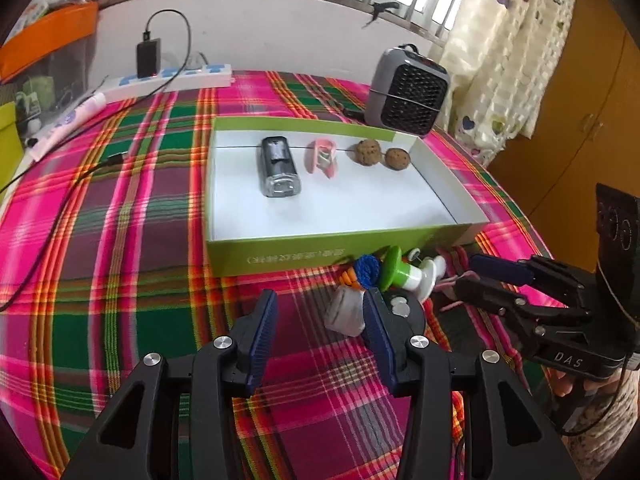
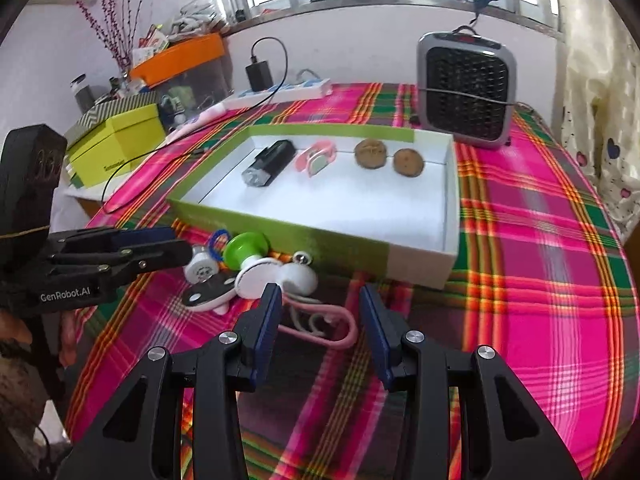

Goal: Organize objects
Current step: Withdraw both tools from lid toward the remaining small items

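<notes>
Two hand-held grippers, right (image 2: 318,320) over pink cord (image 2: 340,330), apart

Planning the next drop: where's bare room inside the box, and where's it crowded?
Free: the box floor in front of the row of flashlight, pink clip and two brown balls. Crowded: the small items piled outside its near wall, by both tools.

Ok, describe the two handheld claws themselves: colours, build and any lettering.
Both are black plastic with silver bolts and ribbed dark-blue pads. The right claw reads "DAS" on its body, below a black camera block. The left claw reads "GenRobot.AI". A knitted greyish sleeve shows behind the right one.
</notes>
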The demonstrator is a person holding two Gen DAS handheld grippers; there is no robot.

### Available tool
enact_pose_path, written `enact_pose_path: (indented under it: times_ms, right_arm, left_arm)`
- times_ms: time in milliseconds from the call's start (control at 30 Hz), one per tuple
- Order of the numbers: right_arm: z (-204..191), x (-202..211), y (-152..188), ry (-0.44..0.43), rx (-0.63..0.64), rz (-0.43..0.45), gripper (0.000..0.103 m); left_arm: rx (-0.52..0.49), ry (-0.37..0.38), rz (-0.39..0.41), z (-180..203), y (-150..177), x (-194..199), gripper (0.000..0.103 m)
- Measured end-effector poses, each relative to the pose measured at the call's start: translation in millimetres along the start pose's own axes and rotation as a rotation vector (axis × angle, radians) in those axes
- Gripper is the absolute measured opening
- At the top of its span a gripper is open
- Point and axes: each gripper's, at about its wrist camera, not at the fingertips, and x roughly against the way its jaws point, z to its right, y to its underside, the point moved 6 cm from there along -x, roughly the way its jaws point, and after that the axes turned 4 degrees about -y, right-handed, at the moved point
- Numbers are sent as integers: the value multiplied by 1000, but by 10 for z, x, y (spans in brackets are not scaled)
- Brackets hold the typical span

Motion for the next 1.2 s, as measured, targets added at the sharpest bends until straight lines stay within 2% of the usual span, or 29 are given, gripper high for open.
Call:
enact_pose_path:
  times_ms: [233, 400, 633, 767, 1200]
  right_arm:
    - [-139, 10, 126, -16, 42, -44, 42]
    - [-235, 48, 204, -18, 81, -55, 42]
    - [-225, -56, 191, 53, 122, -74, 42]
    - [-235, -102, 188, 53, 137, -87, 42]
    - [-187, -125, 158, 99, 124, -90, 42]
  left_arm:
    - [6, 39, -5, 14, 32, -8, 43]
    - [-18, 26, -22, 55, 50, -40, 43]
    - [-19, 7, -29, 45, 54, -77, 43]
    - [-18, -6, -40, 36, 66, -123, 43]
    - [-75, -58, 1, 72, 40, -164, 43]
